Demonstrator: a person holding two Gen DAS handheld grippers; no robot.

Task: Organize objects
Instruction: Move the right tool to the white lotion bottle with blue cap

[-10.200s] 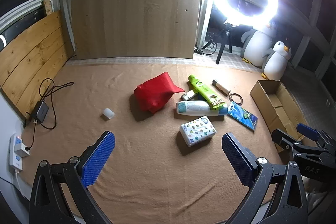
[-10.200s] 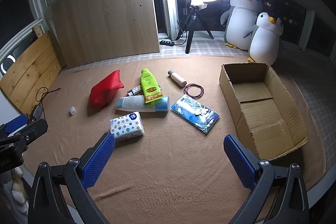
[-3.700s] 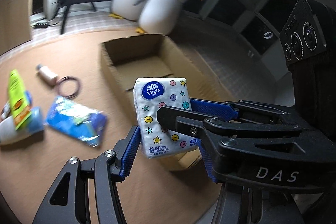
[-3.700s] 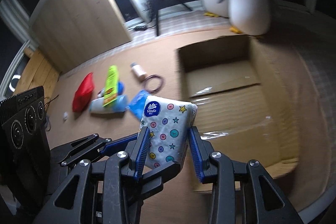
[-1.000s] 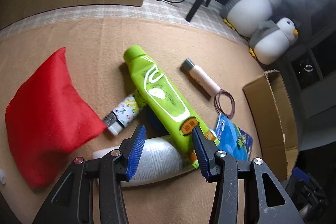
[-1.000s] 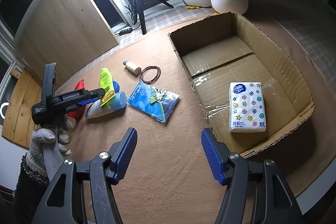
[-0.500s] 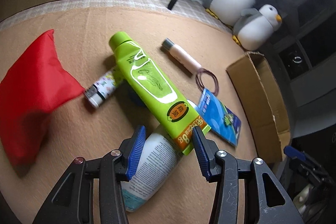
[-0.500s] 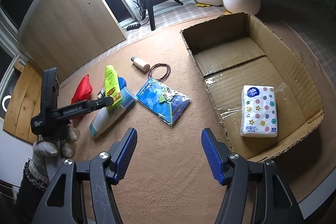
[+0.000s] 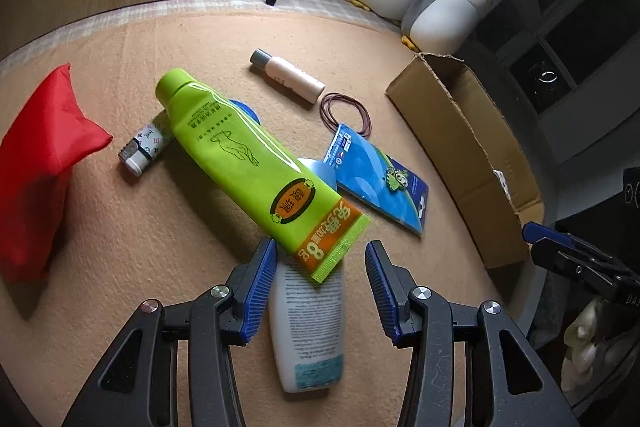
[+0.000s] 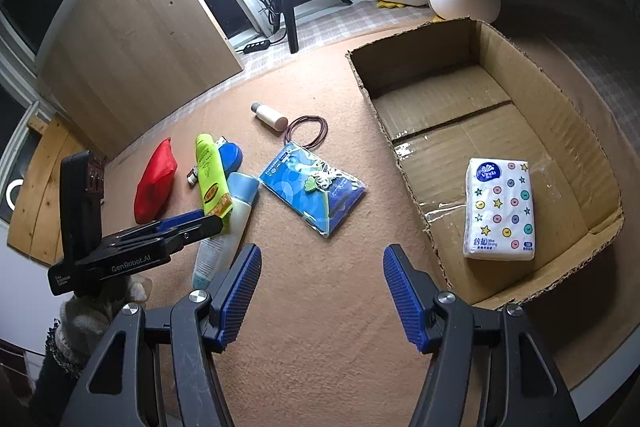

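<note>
cardboard box (image 10: pixel 568 131) holds only a tissue pack (image 10: pixel 500 209); both grippers' fingers half open, empty.

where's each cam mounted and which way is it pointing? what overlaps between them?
Left wrist: on the left gripper, angled down at the green tube lying on a white bottle; own fingers show.
Right wrist: on the right gripper, angled down at mat and cardboard box holding a tissue pack; own fingers and the gloved left hand show.
Shared: tube, bottle, blue packet, box.
</note>
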